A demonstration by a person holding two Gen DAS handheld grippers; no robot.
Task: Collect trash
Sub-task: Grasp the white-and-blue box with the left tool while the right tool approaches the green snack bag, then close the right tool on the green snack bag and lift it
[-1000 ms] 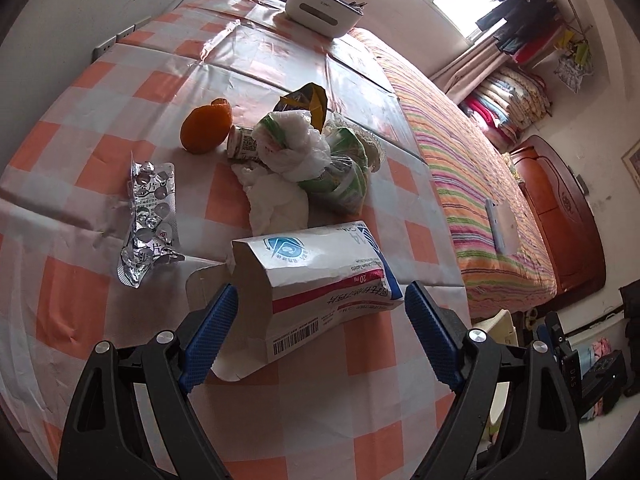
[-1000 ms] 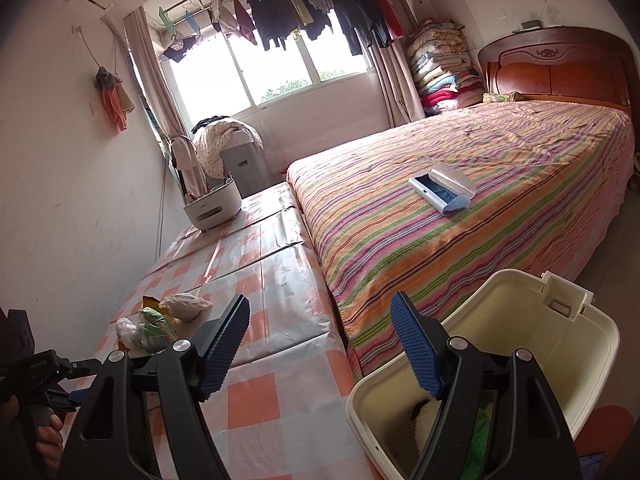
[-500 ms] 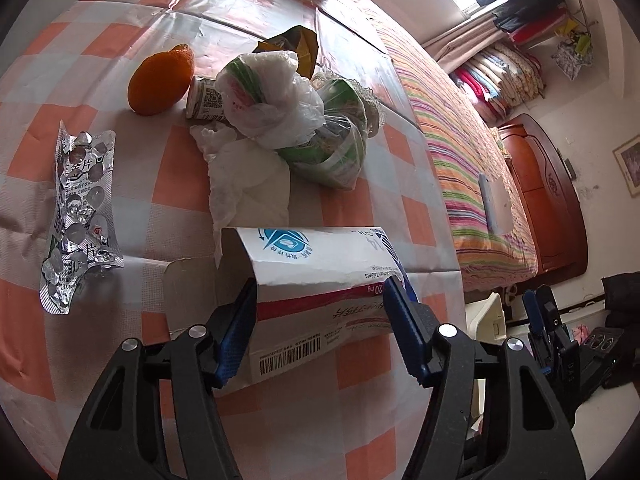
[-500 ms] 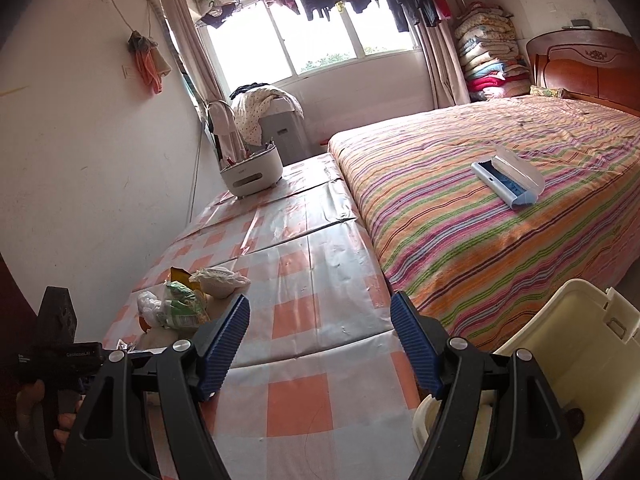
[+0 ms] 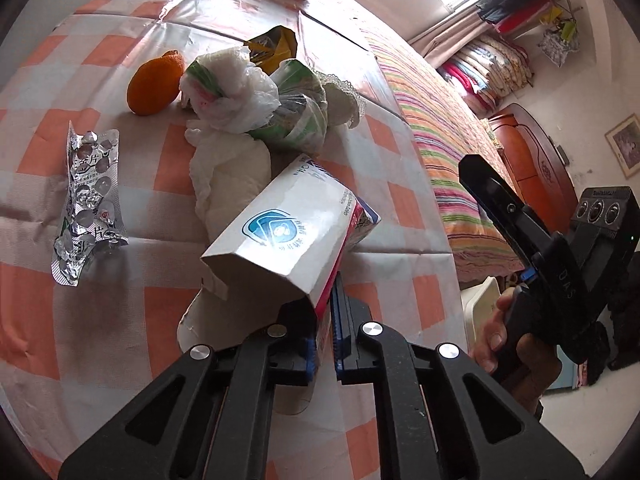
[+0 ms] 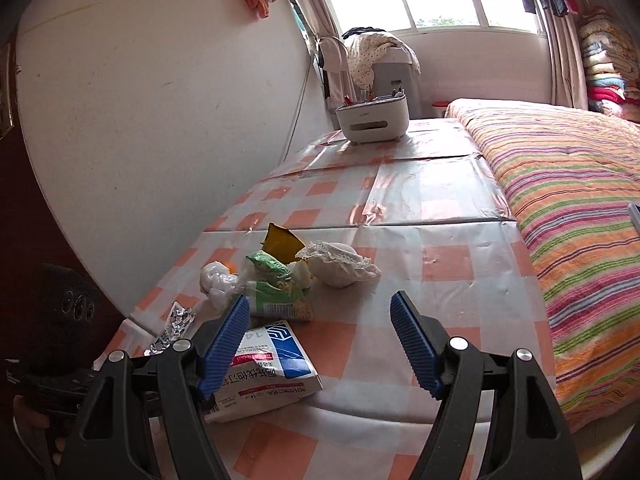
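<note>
Left wrist view, near to far: the left gripper [image 5: 323, 328] has its jaws pinched on the flattened open end of the box [image 5: 296, 236]; the blue pads are nearly hidden behind the cardboard, and the box's torn flap below them is partly covered by the gripper's frame; the box tilts up from the checked cloth [image 5: 100, 320], its far end lying against a white tissue [image 5: 230, 178]; its print is too small to read. To the left lies a crumpled foil blister pack [image 5: 86, 200], apart from the box. Behind the tissue sits a heap of wrappers: a white plastic bag [image 5: 236, 92], a green packet [image 5: 300, 120] partly covered by it, and a yellow packet [image 5: 276, 46] of which only the top shows; an orange [image 5: 154, 84] rests just beside the bag. At the right edge the right gripper [image 5: 496, 200] shows from the side, a hand [image 5: 508, 344] wrapped around its grip; the bin [image 5: 478, 308] beneath is mostly hidden by the table edge. Right wrist view: the right gripper [image 6: 320, 340] points slightly downward over the table, jaws spread with nothing between them; its left finger [image 6: 224, 340] overlaps the box [image 6: 272, 364] in the picture, hiding one end; the left gripper's body at the far left is dark and hard to make out. Beyond lie a lace-edged cloth [image 6: 340, 264], a white caddy [image 6: 370, 118] at the table's far end, and the striped bed [image 6: 580, 200], cut off at the right.
</note>
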